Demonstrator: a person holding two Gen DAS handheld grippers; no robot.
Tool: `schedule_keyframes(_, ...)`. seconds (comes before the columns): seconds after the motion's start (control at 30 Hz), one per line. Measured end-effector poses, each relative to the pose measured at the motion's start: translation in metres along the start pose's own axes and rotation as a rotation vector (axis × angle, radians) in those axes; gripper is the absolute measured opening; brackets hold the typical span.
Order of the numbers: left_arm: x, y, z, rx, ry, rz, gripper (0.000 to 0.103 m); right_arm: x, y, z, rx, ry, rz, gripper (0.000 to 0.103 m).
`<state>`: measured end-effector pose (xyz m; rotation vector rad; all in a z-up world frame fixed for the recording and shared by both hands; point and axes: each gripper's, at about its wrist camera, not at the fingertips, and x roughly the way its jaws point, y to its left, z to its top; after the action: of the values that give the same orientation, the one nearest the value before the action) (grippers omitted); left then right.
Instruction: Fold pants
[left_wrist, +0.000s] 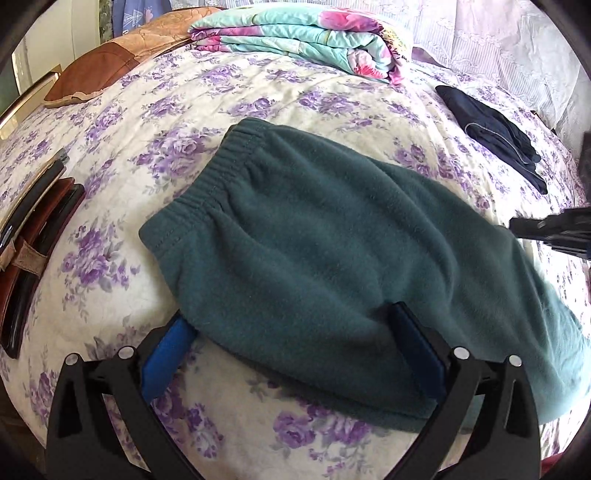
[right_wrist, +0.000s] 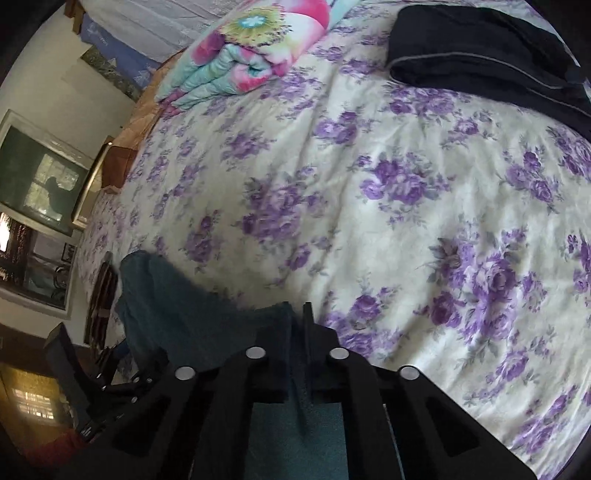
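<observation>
Your pants (left_wrist: 314, 251) are a soft teal fleece, matt and fuzzy, with a gathered elastic waistband. Under them you see a smooth, thin cotton-like bedsheet (left_wrist: 229, 110) printed with purple flowers. Your left gripper (left_wrist: 291, 350) looks like matt black plastic, with blue rubbery pads (left_wrist: 168, 354) and shiny metal pins. The folded quilt (left_wrist: 295, 37) is stitched and puffy; the dark garment (left_wrist: 495, 133) looks smooth and matt.

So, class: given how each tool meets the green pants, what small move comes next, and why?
Probably shut the left tool on the near edge of the green pants: it is open astride that edge, while the right tool already pinches the fabric.
</observation>
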<state>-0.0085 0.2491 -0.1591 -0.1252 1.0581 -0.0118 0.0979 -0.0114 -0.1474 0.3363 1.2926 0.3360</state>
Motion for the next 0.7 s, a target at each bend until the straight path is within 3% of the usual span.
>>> schedule_keyframes(0.07, 0.0, 0.0, 0.0, 0.0, 0.0, 0.0, 0.099, 0.008, -0.013, -0.001, 0.044, 0.024, 0.044, 0.001)
schedule_keyframes(0.17, 0.0, 0.0, -0.001, 0.0, 0.001, -0.001, 0.099, -0.018, -0.01, -0.005, 0.063, -0.06, 0.053, 0.004)
schedule_keyframes(0.27, 0.0, 0.0, 0.0, 0.0, -0.001, 0.002, 0.099, -0.038, 0.024, -0.007, -0.083, -0.114, 0.064, 0.004)
schedule_keyframes(0.37, 0.0, -0.001, 0.0, -0.001, -0.001, 0.003, 0.099, -0.02, 0.057, -0.014, -0.199, -0.033, 0.058, 0.004)
schedule_keyframes(0.47, 0.0, 0.0, 0.0, 0.001, 0.002, 0.002, 0.099, 0.023, 0.058, -0.021, -0.223, 0.065, -0.039, 0.001)
schedule_keyframes(0.6, -0.001, 0.001, -0.001, 0.004, 0.0, -0.001, 0.099, 0.008, 0.046, -0.019, -0.136, 0.013, 0.005, 0.003)
schedule_keyframes(0.7, -0.002, 0.0, -0.001, 0.003, -0.006, -0.002, 0.099, -0.024, 0.057, -0.028, -0.233, -0.08, -0.022, 0.013)
